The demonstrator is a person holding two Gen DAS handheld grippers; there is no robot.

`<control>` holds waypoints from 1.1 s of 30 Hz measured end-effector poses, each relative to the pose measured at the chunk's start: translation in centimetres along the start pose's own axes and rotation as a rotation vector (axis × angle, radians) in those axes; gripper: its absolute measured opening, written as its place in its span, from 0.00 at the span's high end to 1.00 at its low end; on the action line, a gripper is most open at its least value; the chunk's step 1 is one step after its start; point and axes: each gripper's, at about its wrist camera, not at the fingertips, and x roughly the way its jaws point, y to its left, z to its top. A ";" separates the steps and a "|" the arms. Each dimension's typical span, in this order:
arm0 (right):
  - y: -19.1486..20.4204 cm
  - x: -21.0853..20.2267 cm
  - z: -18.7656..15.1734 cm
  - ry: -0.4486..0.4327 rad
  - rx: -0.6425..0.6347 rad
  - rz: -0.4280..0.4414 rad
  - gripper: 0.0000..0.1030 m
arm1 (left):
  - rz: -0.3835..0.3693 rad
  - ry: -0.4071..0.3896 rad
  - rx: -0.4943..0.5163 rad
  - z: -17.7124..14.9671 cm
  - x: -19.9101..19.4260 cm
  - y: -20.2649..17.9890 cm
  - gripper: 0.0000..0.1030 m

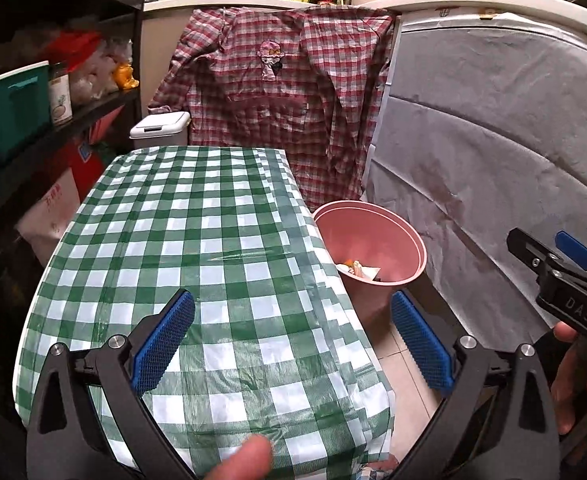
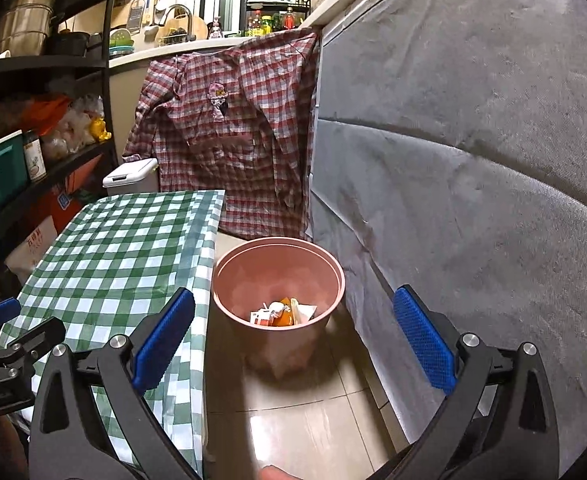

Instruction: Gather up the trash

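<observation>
Currently both jaws stand spread wide with nothing between them. Left hand-held gripper [image 1: 293,340] hangs over the near end of the bench [image 1: 197,240], which is draped in a green-and-white checked cloth; its blue pads [image 1: 165,344] are clear of the cloth. Right hand-held gripper [image 2: 293,338] hangs over the tiled floor [image 2: 305,412], just right of the bench edge, jaws likewise spread and empty.

Pink bin [image 2: 279,280] stands on the floor ahead of the right hand-held gripper, between its two fingers in that view, and ahead-right of the left one. It sits just beside the bench's right edge, with a grey covered panel [image 2: 473,160] on its other side. Trash [image 2: 281,312] lies in the bottom of the bin: white paper scraps and something orange; finer detail cannot be told.

A red plaid shirt [image 1: 277,92] hangs beyond the bench and bin. A white lidded bin [image 1: 161,126] stands past the bench's far-left corner.
</observation>
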 end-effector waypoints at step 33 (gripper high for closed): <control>-0.8 0.6 -0.1 0.013 0.020 0.004 0.05 | 0.001 0.000 0.020 -0.2 0.5 -1.3 0.07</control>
